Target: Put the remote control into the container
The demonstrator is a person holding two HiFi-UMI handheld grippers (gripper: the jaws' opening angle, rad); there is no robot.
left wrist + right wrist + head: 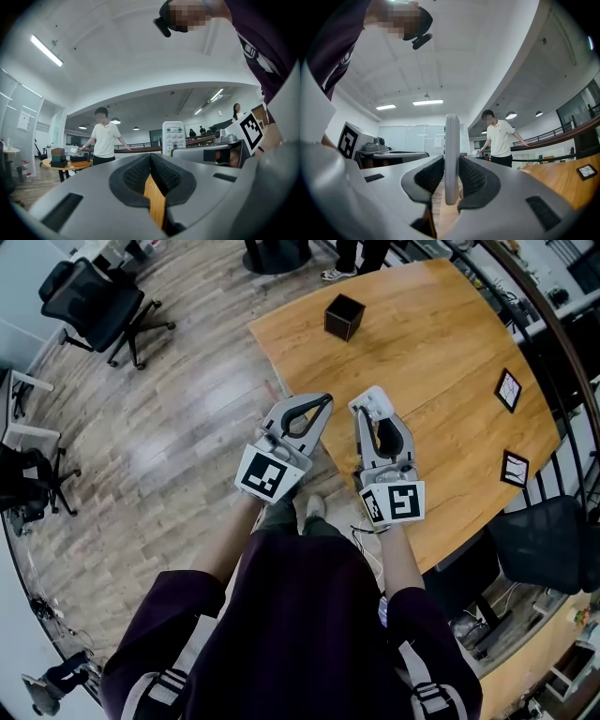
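The left gripper point(317, 409) is smooth grey plastic with ribbed black pads point(136, 176). Its jaws are pressed together on nothing, near the edge of the rounded wooden table point(441, 343). Just beside it, the right gripper point(451, 164) clamps the slim white remote control point(451, 140) edge-on — long axis in line with the jaws, buttoned face toward the left gripper. The container point(344, 317) — a black open-topped cube — sits well apart on the table.

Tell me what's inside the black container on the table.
Only a dark interior shows in the black container; its shadowed bottom cannot be made out. The remote control is outside it, clamped in the right gripper.
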